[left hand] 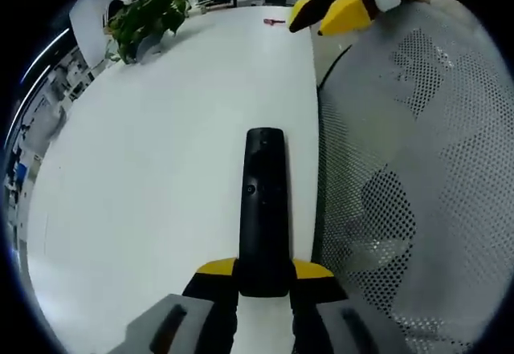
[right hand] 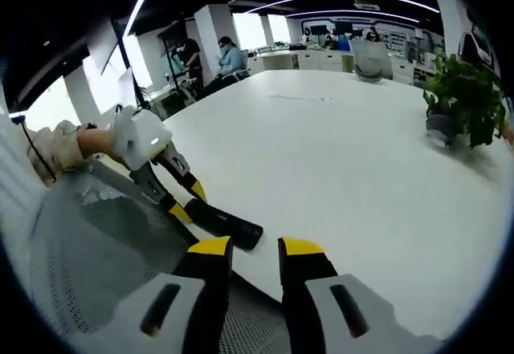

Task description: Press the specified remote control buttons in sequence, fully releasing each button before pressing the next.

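Smooth white tabletop [left hand: 161,169] carries a slim black remote [left hand: 263,209] pinched by left tool [left hand: 263,278]; right tool [right hand: 254,251] spread.

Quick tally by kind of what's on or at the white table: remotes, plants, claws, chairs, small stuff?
Remote control: 1, black, held at its near end by the left claw
Potted plant: 1
Claws: 2, left plus right claw, which holds nothing
Mesh chair back: 1
Small red item at the table's far end: 1, too small to identify
Total: 6

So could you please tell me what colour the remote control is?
Black; the remote control shows best in the left gripper view, held in the left gripper.
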The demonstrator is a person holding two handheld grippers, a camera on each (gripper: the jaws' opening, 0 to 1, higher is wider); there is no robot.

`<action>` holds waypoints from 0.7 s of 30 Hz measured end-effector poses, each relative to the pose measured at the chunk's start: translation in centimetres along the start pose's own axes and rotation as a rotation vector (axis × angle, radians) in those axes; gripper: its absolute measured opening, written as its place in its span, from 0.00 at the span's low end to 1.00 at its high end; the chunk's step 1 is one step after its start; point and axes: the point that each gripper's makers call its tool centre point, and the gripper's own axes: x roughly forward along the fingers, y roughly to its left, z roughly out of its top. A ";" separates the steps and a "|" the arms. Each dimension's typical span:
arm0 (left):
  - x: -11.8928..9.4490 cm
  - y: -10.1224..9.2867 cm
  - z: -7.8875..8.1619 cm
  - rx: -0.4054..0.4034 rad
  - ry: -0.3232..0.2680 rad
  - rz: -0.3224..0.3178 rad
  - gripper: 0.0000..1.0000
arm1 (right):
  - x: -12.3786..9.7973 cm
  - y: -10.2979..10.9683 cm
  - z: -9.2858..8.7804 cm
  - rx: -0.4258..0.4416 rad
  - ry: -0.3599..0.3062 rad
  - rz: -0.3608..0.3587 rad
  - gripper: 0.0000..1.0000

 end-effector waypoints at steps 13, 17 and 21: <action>-0.1 0.2 -0.2 0.053 -0.104 -0.028 0.25 | 1.8 -0.4 1.2 -0.170 0.143 0.090 0.16; 0.0 0.2 -0.2 0.065 -0.122 -0.040 0.25 | 3.3 -0.4 2.0 -0.240 0.204 0.135 0.09; 0.0 0.2 -0.2 0.070 -0.128 -0.042 0.25 | 5.4 -0.6 1.8 -0.259 0.250 0.155 0.00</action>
